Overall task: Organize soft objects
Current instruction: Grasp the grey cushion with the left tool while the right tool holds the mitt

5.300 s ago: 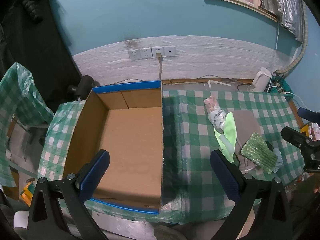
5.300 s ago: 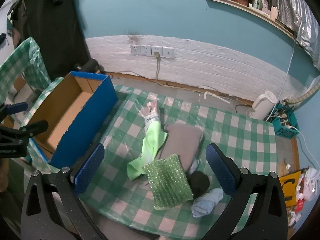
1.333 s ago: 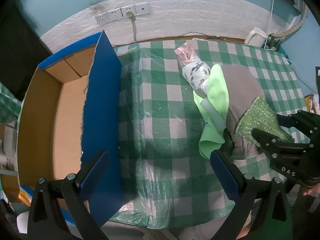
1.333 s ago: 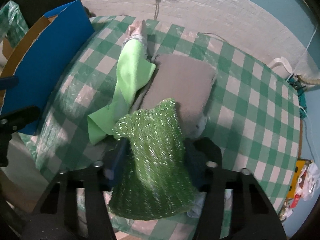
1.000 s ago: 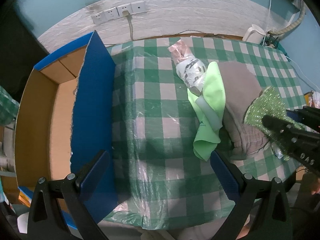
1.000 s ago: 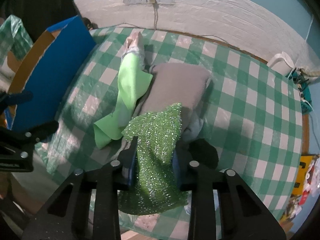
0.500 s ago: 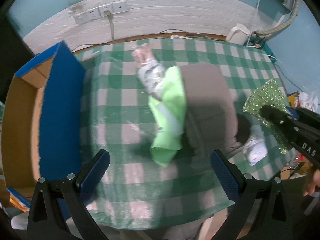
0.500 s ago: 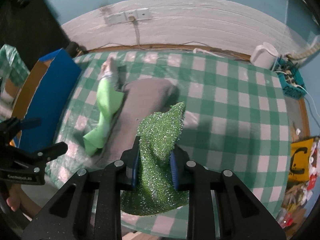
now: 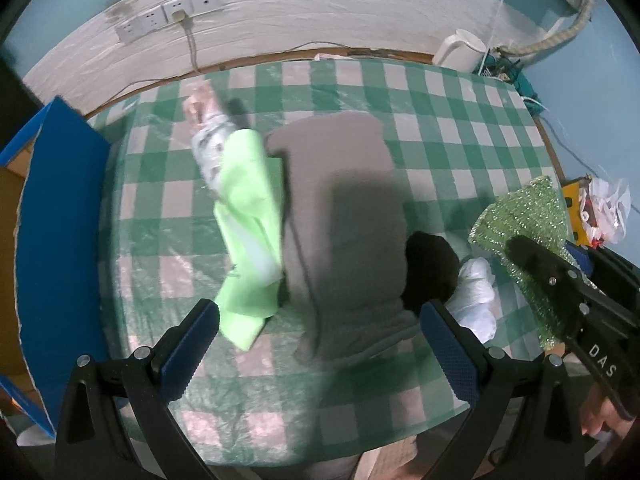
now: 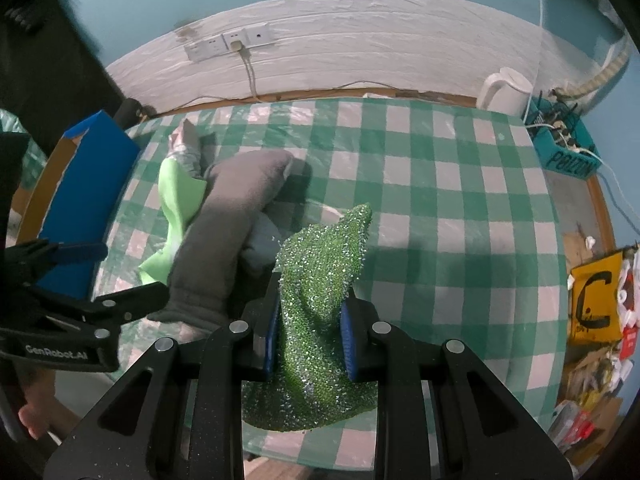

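Observation:
My right gripper (image 10: 310, 330) is shut on a sparkly green cloth (image 10: 320, 280), lifted off the checked table; that cloth (image 9: 520, 220) shows at the right of the left wrist view, pinched in the right gripper (image 9: 536, 260). My left gripper (image 9: 316, 344) hangs open above a grey folded cloth (image 9: 344, 216), its pads apart and touching nothing. A light green cloth (image 9: 248, 216) lies left of the grey one, with a crumpled printed bundle (image 9: 208, 140) behind it. A black item (image 9: 432, 272) and a pale blue cloth (image 9: 476, 292) lie to the right.
An open cardboard box with blue sides (image 9: 60, 220) stands at the table's left end. A white kettle (image 10: 506, 88) and a teal basket of cables (image 10: 564, 148) sit at the back right. Wall sockets (image 10: 228, 46) with a plugged cord are behind the table.
The right gripper has lifted the sparkly green cloth off the pile and carried it rightward. The left gripper has shifted right, from beside the box to over the grey cloth.

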The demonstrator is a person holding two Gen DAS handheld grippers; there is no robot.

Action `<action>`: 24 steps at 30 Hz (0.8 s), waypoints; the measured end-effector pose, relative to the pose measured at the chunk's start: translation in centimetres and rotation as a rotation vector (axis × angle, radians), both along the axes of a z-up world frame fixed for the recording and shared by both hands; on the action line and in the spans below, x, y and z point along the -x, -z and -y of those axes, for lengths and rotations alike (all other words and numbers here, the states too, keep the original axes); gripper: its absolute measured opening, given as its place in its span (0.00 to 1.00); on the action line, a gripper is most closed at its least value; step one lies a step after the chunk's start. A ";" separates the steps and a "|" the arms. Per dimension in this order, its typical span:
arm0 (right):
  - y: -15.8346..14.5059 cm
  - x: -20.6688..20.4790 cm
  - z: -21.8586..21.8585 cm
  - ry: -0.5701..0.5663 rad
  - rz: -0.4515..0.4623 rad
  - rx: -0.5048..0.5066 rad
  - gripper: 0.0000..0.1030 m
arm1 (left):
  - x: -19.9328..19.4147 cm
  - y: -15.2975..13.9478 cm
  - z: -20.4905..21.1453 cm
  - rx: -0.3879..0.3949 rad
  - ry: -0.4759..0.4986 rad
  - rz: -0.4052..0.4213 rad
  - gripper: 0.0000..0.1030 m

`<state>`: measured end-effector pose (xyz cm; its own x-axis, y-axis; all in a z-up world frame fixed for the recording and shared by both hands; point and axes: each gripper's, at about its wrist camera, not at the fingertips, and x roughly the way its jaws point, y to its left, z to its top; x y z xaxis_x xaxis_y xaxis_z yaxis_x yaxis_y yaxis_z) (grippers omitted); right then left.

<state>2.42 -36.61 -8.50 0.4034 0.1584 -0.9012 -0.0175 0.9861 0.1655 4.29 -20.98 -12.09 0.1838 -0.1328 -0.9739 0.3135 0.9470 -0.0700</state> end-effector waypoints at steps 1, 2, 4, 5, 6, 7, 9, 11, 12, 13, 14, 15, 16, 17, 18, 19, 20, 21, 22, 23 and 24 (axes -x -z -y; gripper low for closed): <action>0.2 0.1 0.3 0.006 -0.002 -0.003 0.22 | 0.0 0.1 0.3 -0.007 0.004 0.000 0.98; 0.3 0.1 0.6 0.009 -0.004 -0.003 0.22 | 0.0 0.4 0.6 -0.019 0.011 -0.001 0.98; 0.7 0.2 1.0 0.020 -0.010 -0.005 0.22 | -0.2 1.0 1.3 -0.050 0.023 -0.005 0.98; 0.9 0.2 1.2 0.024 -0.013 -0.006 0.22 | -0.2 1.5 1.7 -0.071 0.031 -0.011 0.98; 1.0 0.2 1.5 0.029 -0.016 -0.006 0.22 | -0.3 1.9 2.0 -0.083 0.037 -0.015 0.98; 1.2 0.4 1.8 0.035 -0.021 -0.007 0.22 | -0.2 2.3 2.1 -0.090 0.045 -0.018 0.98; 1.4 0.5 2.0 0.042 -0.025 -0.014 0.22 | -0.2 3.0 2.4 -0.101 0.057 -0.013 0.89; 1.5 0.5 2.2 0.046 -0.029 -0.019 0.22 | -0.3 3.3 2.3 -0.099 0.054 -0.015 0.75; 1.6 0.5 2.2 0.048 -0.030 -0.023 0.22 | -0.4 3.4 2.2 -0.090 0.051 -0.020 0.64; 1.5 0.6 2.2 0.048 -0.030 -0.026 0.23 | -0.4 3.5 2.0 -0.077 0.049 -0.024 0.57; 1.5 0.6 2.2 0.047 -0.029 -0.029 0.23 | -0.5 3.5 1.9 -0.065 0.050 -0.024 0.56; 1.4 0.6 2.2 0.045 -0.028 -0.032 0.23 | -0.5 3.4 1.9 -0.065 0.056 -0.015 0.50; 1.4 0.6 2.0 0.043 -0.026 -0.032 0.23 | -0.5 3.3 1.9 -0.068 0.062 -0.008 0.40; 1.3 0.5 1.9 0.039 -0.024 -0.032 0.23 | -0.5 3.2 1.9 -0.068 0.070 -0.003 0.34; 1.2 0.5 1.9 0.035 -0.022 -0.032 0.23 | -0.4 2.9 1.8 -0.065 0.075 0.001 0.31; 1.2 0.5 1.8 0.031 -0.020 -0.032 0.23 | -0.4 2.6 1.8 -0.061 0.082 0.014 0.30; 1.1 0.5 1.7 0.028 -0.018 -0.032 0.23 | -0.2 2.3 1.4 -0.062 0.087 0.024 0.28; 1.0 0.5 1.6 0.025 -0.015 -0.032 0.23 | -0.1 1.9 1.0 -0.067 0.092 0.035 0.26; 0.8 0.4 1.5 0.022 -0.012 -0.032 0.23 | -0.1 1.7 0.9 -0.069 0.097 0.045 0.25; 0.7 0.4 1.4 0.021 -0.010 -0.033 0.23 | -0.1 1.5 0.8 -0.069 0.101 0.050 0.25; 0.6 0.4 1.3 0.020 -0.008 -0.034 0.23 | 0.2 1.3 0.7 -0.067 0.101 0.055 0.24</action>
<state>2.03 -37.96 -9.10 0.4000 0.1806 -0.8985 0.0039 0.9800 0.1987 4.12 -21.72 -13.37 0.2261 -0.0887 -0.9701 0.4092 0.9124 0.0119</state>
